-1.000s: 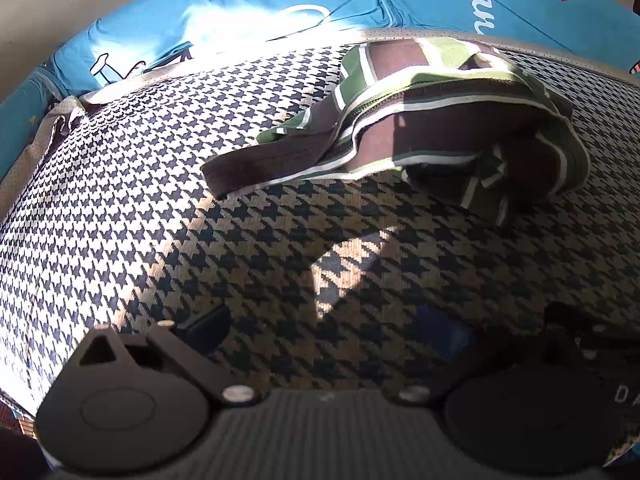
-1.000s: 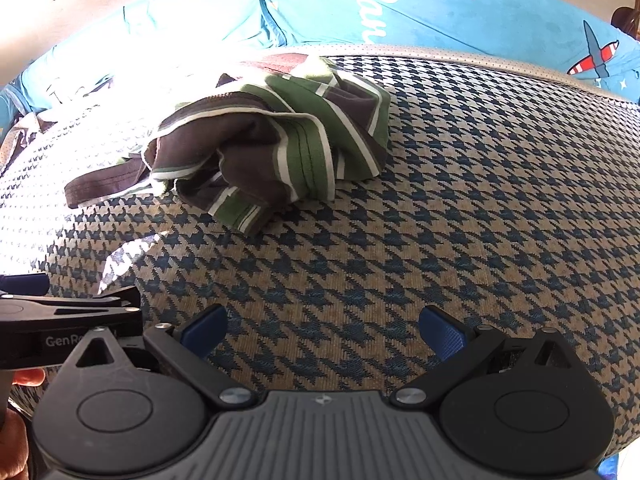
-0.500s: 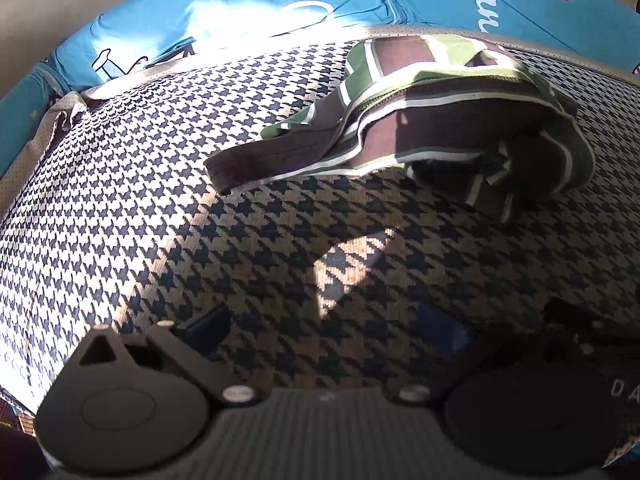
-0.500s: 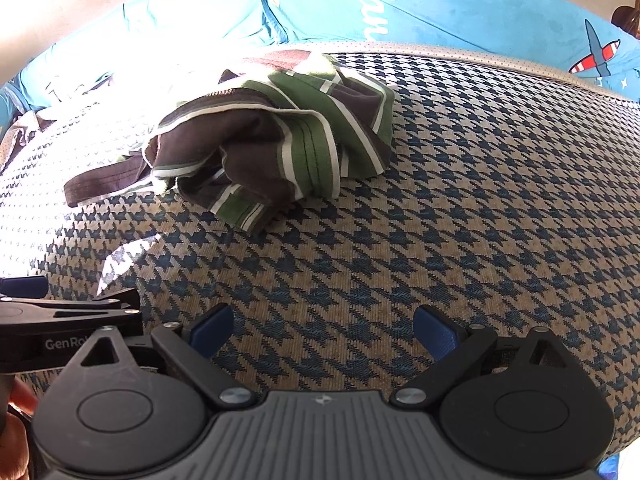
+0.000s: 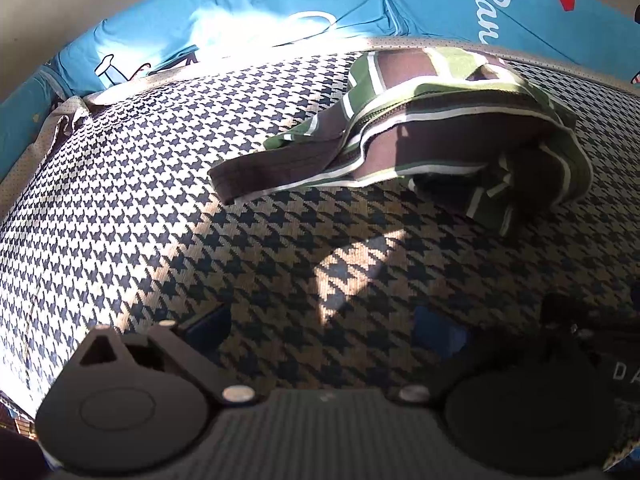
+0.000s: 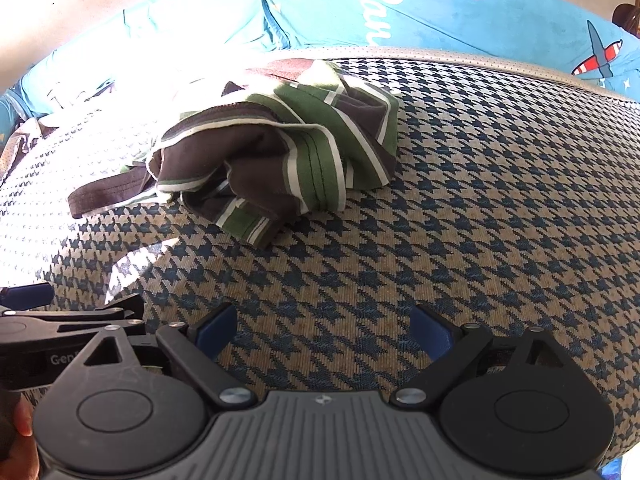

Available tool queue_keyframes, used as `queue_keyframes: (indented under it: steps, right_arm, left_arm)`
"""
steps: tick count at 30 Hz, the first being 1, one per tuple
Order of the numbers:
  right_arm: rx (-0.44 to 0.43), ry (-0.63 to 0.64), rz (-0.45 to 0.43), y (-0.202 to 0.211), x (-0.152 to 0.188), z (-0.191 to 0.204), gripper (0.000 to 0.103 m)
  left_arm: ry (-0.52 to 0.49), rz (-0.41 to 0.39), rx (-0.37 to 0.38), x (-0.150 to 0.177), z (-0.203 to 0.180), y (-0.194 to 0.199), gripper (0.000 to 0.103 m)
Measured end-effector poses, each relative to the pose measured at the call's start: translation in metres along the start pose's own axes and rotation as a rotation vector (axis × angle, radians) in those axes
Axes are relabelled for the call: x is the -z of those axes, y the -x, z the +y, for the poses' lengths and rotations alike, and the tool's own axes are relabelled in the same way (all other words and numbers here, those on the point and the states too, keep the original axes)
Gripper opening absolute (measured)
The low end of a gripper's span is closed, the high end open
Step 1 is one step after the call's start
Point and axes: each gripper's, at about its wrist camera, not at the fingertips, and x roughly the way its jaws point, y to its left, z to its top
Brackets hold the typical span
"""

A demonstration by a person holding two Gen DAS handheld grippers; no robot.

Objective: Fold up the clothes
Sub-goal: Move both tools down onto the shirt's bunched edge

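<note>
Striped garment (image 6: 276, 160) lies bunched, upper centre of frame, on the cushion (image 6: 480, 220); left gripper (image 5: 320, 320) and right gripper (image 6: 322, 326) spread wide, empty; spreading flat precedes folding

Hard sunlight falls across the far left part of the houndstooth cushion (image 5: 120, 184), washing its pattern to near white in both views. In the right wrist view the glare burns out the cushion's far left corner and the top of the crumpled striped garment (image 6: 276, 152), erasing detail there. The near side lies in deep shade, broken by one small bright patch (image 5: 352, 268). The left gripper (image 5: 324, 328) is almost a silhouette, its blue pads hard to make out. The garment casts a dark shadow under its near edge. Fisheye distortion bows the cushion's far edge and the blue printed fabric (image 6: 320, 8) behind; corners vignette to black. Focus is reasonably sharp centrally.
</note>
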Motion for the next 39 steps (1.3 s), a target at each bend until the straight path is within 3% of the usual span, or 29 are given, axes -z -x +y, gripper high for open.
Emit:
queue_keyframes:
  steps: [6, 17, 20, 26, 30, 33, 39]
  right_arm:
    - [0.002, 0.049, -0.01, 0.004, -0.008, 0.002, 0.088]
    - [-0.071, 0.102, 0.005, -0.004, -0.023, -0.009, 0.056]
    - [-0.055, 0.103, -0.046, -0.002, -0.03, -0.015, 0.055]
    - [-0.05, -0.03, -0.096, -0.004, -0.053, -0.042, 0.058]
    - [-0.045, -0.085, -0.137, -0.004, -0.065, -0.051, 0.074]
    - [-0.054, -0.113, -0.163, -0.006, -0.073, -0.054, 0.077]
    - [-0.067, -0.15, -0.186, -0.023, -0.09, -0.052, 0.085]
  left_arm:
    - [-0.016, -0.006, 0.011, 0.0, -0.004, 0.002, 0.092]
    - [-0.05, -0.026, 0.036, -0.009, -0.013, 0.005, 0.081]
    - [-0.066, -0.052, 0.025, -0.019, -0.014, 0.007, 0.081]
    - [-0.08, -0.058, 0.028, -0.042, -0.017, 0.002, 0.087]
    - [-0.104, -0.071, 0.024, -0.058, -0.02, -0.005, 0.092]
    - [-0.112, -0.081, 0.013, -0.069, -0.02, -0.013, 0.098]
    - [-0.11, -0.084, 0.007, -0.088, -0.018, -0.031, 0.098]
